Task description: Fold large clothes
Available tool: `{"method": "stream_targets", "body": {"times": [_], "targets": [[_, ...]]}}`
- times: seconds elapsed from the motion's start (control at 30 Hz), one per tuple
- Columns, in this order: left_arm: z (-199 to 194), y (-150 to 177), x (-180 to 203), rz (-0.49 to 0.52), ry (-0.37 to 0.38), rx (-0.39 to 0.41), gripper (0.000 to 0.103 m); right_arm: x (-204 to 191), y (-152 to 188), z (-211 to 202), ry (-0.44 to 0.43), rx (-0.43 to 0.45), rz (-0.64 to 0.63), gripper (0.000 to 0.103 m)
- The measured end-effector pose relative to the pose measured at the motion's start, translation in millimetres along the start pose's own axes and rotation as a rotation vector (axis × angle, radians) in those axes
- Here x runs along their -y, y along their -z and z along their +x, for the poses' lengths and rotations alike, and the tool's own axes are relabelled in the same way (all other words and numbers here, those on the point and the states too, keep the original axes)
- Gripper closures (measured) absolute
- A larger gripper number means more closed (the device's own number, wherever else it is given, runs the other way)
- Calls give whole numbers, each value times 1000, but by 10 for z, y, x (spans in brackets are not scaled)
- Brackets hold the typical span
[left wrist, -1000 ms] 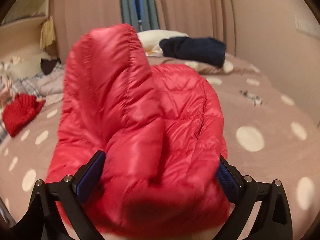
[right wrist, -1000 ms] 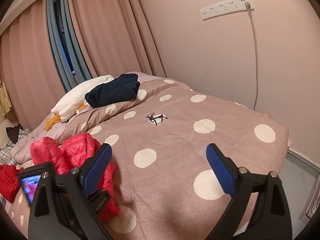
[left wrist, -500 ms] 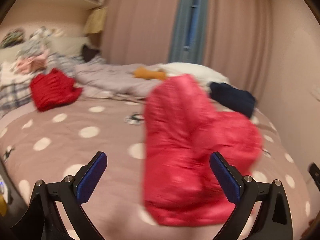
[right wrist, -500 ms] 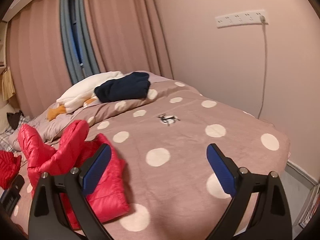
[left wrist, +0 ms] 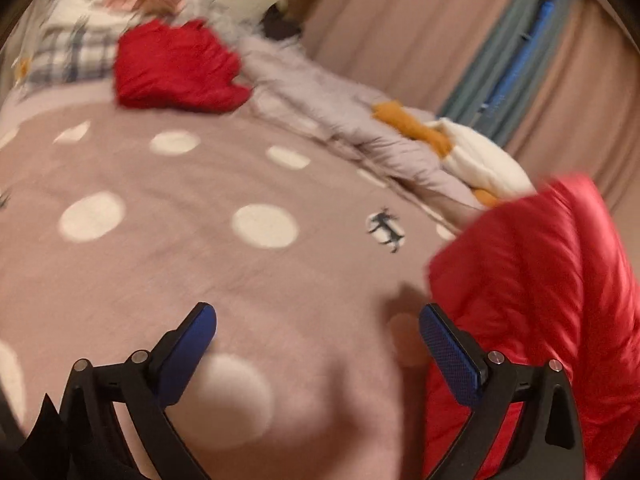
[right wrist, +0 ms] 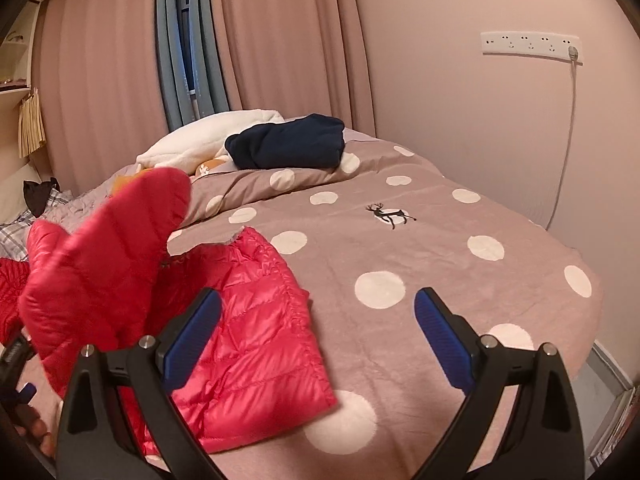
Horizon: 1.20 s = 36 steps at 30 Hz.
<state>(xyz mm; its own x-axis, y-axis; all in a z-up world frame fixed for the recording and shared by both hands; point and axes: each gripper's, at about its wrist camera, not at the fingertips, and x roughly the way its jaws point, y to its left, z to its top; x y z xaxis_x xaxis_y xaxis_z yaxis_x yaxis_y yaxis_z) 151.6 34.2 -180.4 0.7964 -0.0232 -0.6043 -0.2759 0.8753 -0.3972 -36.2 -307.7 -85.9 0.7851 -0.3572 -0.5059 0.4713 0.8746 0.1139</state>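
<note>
A red quilted puffer jacket [right wrist: 240, 320] lies on the pink spotted bed cover [right wrist: 440, 272], with one part [right wrist: 112, 256] raised up at its left. In the left wrist view the jacket [left wrist: 540, 280] fills the right side. My left gripper [left wrist: 316, 344] is open and empty above the bare cover, just left of the jacket. My right gripper [right wrist: 316, 332] is open and empty above the jacket's right edge. The left gripper's body [right wrist: 16, 364] shows at the far left of the right wrist view.
A folded navy garment [right wrist: 288, 144] and white pillow [right wrist: 200, 144] lie at the bed's head. A second red garment [left wrist: 176, 68], grey quilt [left wrist: 340, 128] and plaid bedding [left wrist: 72, 56] lie at the far side. Wall with power strip [right wrist: 528, 44] on the right; curtains [right wrist: 260, 40] behind.
My left gripper has let go of the jacket and swung left, so the jacket has slid from the view's middle to its right edge. The right gripper has moved closer to the jacket.
</note>
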Motion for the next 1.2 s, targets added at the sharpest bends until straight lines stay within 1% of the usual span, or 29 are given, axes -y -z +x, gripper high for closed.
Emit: {"method": "stream_targets", "body": {"times": [0.03, 0.07, 0.13, 0.17, 0.23, 0.3, 0.47, 0.5, 0.6, 0.7, 0.73, 0.83, 0.97, 1.07, 1.13, 1.2], "targets": [[76, -13, 59, 27, 10, -19, 2, -29, 3, 11, -1, -2, -5, 6], [171, 8, 162, 53, 48, -46, 2, -65, 12, 31, 2, -6, -18, 6], [253, 56, 269, 46, 54, -58, 2, -144, 26, 54, 15, -13, -45, 6], [272, 69, 290, 39, 65, -54, 2, -169, 32, 62, 22, -14, -55, 6], [276, 64, 332, 38, 114, -52, 2, -204, 35, 82, 35, -10, -74, 6], [242, 48, 388, 52, 143, -38, 2, -205, 27, 89, 35, -9, -76, 6], [142, 55, 661, 157, 206, -24, 2, -161, -8, 90, 8, -10, -37, 6], [105, 85, 737, 185, 213, -14, 2, -162, -19, 73, 3, -4, -29, 6], [53, 192, 915, 234, 192, 8, 2, -133, -63, -8, 0, 23, -6, 6], [71, 304, 1070, 233, 214, -30, 2, -128, -104, -57, 0, 43, -8, 5], [66, 340, 1119, 239, 210, -37, 2, -128, -110, -59, -7, 44, -7, 5], [47, 465, 1259, 261, 197, -30, 2, -136, -132, -14, -50, 36, 7, 5], [65, 606, 1395, 295, 209, -53, 2, -151, -131, 199, -112, -11, 31, 5], [67, 708, 1466, 322, 239, -80, 2, -112, -93, 398, -135, -55, 69, 5], [65, 739, 1516, 348, 238, -78, 2, -76, -43, 600, -165, -100, 96, 6], [60, 758, 1541, 355, 234, -82, 2, -37, 29, 798, -188, -163, 117, 11]]}}
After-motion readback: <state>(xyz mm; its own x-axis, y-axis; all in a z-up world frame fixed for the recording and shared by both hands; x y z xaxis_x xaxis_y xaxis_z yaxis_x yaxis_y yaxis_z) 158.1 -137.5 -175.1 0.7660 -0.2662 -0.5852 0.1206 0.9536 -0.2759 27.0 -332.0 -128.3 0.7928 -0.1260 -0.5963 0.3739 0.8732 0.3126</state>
